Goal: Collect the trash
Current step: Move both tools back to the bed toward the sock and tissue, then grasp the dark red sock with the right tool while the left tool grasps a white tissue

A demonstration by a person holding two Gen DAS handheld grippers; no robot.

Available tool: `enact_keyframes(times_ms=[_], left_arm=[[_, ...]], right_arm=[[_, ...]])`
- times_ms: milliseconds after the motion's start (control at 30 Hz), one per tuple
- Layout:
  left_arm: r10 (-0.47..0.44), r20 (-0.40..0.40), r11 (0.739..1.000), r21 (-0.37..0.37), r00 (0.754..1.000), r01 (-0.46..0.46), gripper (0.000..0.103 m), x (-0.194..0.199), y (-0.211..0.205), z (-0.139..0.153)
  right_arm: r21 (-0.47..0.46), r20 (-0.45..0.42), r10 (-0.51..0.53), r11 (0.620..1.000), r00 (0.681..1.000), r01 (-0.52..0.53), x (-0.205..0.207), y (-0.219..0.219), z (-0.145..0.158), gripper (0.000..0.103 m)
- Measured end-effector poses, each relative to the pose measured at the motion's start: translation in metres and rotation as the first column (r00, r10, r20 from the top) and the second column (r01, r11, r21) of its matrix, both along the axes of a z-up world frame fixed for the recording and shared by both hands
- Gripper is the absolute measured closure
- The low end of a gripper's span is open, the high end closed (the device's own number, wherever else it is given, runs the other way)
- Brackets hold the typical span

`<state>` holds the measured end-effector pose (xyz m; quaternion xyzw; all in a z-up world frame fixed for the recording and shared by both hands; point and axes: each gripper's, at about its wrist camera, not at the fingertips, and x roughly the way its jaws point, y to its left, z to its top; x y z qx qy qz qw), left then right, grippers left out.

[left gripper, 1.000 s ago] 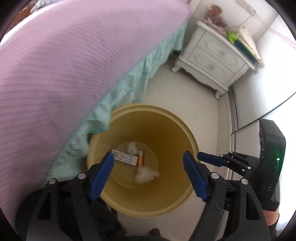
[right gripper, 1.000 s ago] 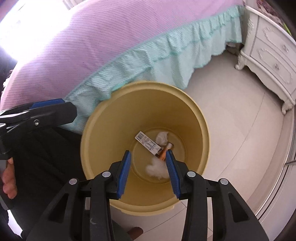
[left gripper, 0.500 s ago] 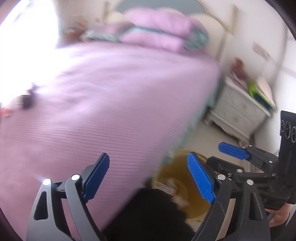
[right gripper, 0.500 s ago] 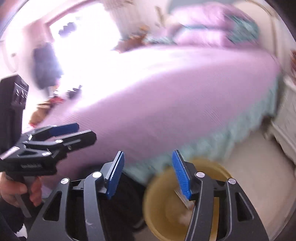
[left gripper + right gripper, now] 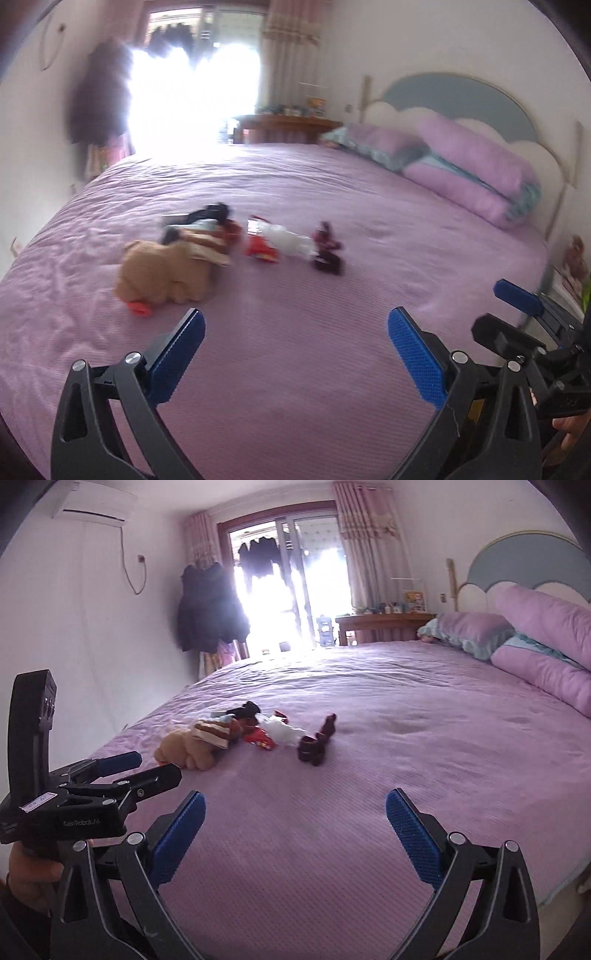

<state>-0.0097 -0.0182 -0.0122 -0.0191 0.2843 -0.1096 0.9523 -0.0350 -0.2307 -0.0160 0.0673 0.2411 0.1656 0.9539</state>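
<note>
Purple ribbed bedspread [image 5: 369, 849] fills the space under both grippers. Left gripper [image 5: 295, 350] and right gripper [image 5: 295, 827]: jaws opening, spread wide, nothing between them. Trash pile [image 5: 275, 733] lies ahead on the bed beside a tan plush toy [image 5: 188, 749]. Bright balcony door [image 5: 288, 602] beyond; pillows [image 5: 546, 653] ahead-right.

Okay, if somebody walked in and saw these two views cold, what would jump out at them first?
Probably the big purple bed filling both views, with a small clutter in its middle: a tan plush toy, a red wrapper, crumpled white tissue and a dark brown item. Next, the glaring bright balcony door beyond the bed. Low in front, each hand-held gripper, left and right, is opening with nothing between its blue pads.
</note>
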Motion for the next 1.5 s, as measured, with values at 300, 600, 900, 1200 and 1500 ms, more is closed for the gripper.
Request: enact_keyframes(times_ms=[300, 600, 900, 1200, 1500], left_arm=[[0.053, -0.031, 0.995, -0.083, 0.998, -0.055, 0.004, 0.034, 0.046, -0.007], [-0.048, -0.042, 0.982, -0.186, 0.998, 0.039, 0.004, 0.085, 0.022, -0.019], [-0.049, -0.087, 0.982, -0.186, 0.995, 0.032, 0.004, 0.133, 0.016, -0.035], [-0.066, -0.101, 0.984, -0.169, 0.993, 0.048, 0.004, 0.156, 0.003, -0.044], [-0.074, -0.102, 0.992, -0.114, 0.992, 0.062, 0.004, 0.174, -0.023, -0.045]], right_arm=[[-0.077, 0.018, 0.060, 0.995, 0.998, -0.058, 0.036, 0.044, 0.006, 0.008], [-0.158, -0.063, 0.042, 0.986, 0.997, -0.052, 0.106, 0.045, -0.018, 0.018], [-0.190, -0.217, 0.048, 0.978, 0.975, -0.091, 0.193, 0.049, -0.050, 0.029], [-0.196, -0.326, 0.056, 0.973, 0.944, -0.126, 0.223, 0.046, -0.074, 0.082], [-0.149, -0.259, 0.085, 0.981, 0.962, -0.127, 0.196, 0.020, -0.055, 0.089]])
